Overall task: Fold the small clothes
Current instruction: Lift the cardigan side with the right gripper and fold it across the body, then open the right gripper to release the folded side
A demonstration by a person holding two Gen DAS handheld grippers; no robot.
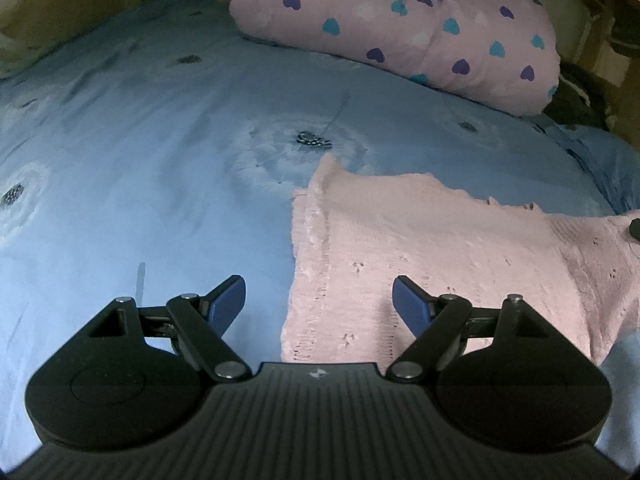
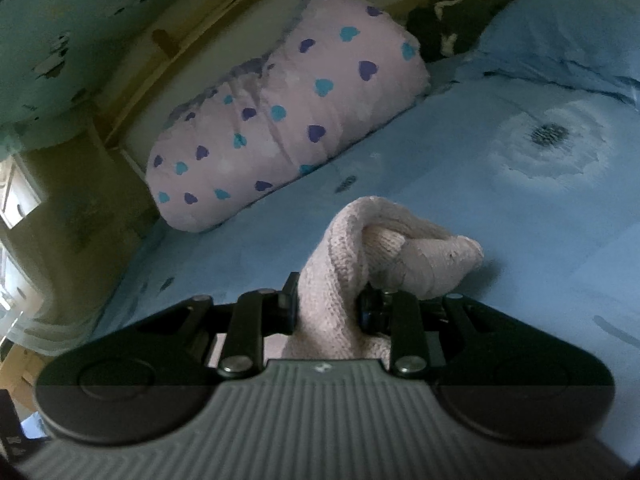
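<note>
Much bare bedspread left of pink knit's edge.

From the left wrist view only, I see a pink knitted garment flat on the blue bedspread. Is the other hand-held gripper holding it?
Observer: Yes. The right hand-held gripper is shut on a bunched part of the pink knitted garment.
Operator: Is that part on the bed?
Observer: No, it is raised above the blue bedspread.
Operator: And my left hand-held gripper?
Observer: It is open and empty. One more thing: the right view shows a blue pillow beside the heart-print pillow.
</note>
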